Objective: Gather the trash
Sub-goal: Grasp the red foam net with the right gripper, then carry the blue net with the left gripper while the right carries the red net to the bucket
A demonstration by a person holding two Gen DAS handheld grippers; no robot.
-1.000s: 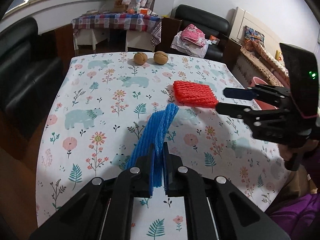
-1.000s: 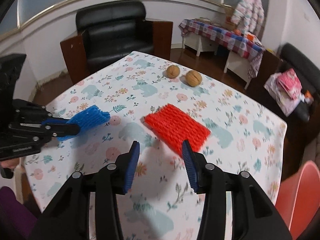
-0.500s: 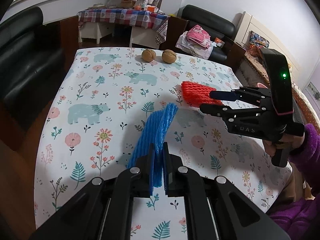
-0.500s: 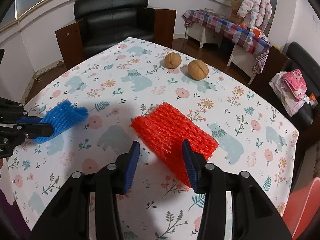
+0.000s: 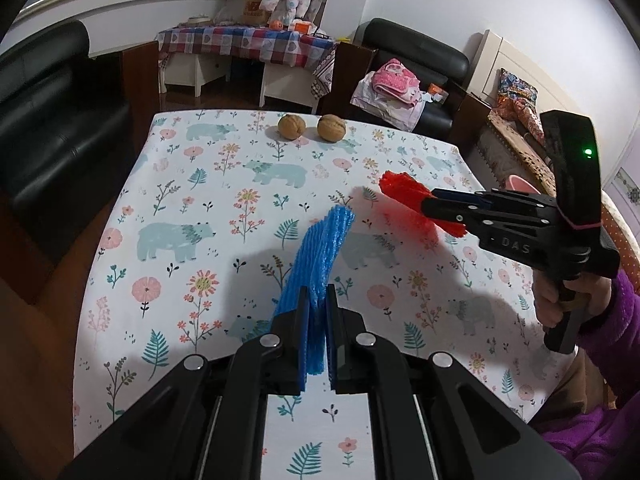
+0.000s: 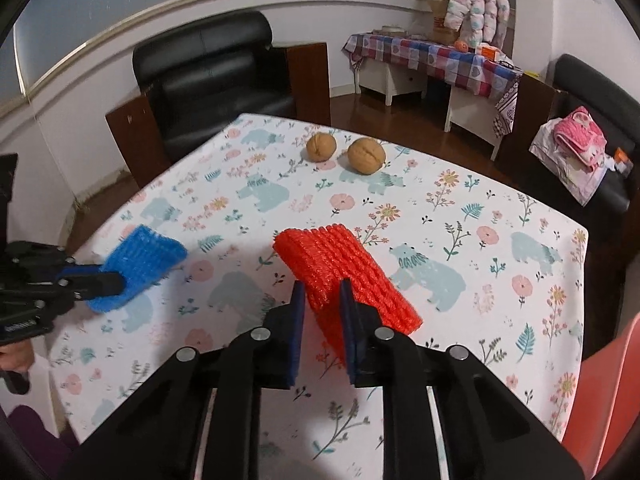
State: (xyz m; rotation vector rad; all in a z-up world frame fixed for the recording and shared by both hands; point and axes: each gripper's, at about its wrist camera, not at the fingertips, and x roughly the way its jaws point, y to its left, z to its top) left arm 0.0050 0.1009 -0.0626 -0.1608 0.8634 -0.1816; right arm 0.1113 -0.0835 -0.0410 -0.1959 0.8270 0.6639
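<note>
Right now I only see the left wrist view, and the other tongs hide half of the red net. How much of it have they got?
Observer: The right tongs are closing with the red net between them. The pads press only its near end, and most of it sticks out ahead.
Operator: The blue net looks like a thin strip to me. Is it?
Observer: No. In the right wrist view the blue net is a broad flat piece, and the left tongs pinch it at one edge.
</note>
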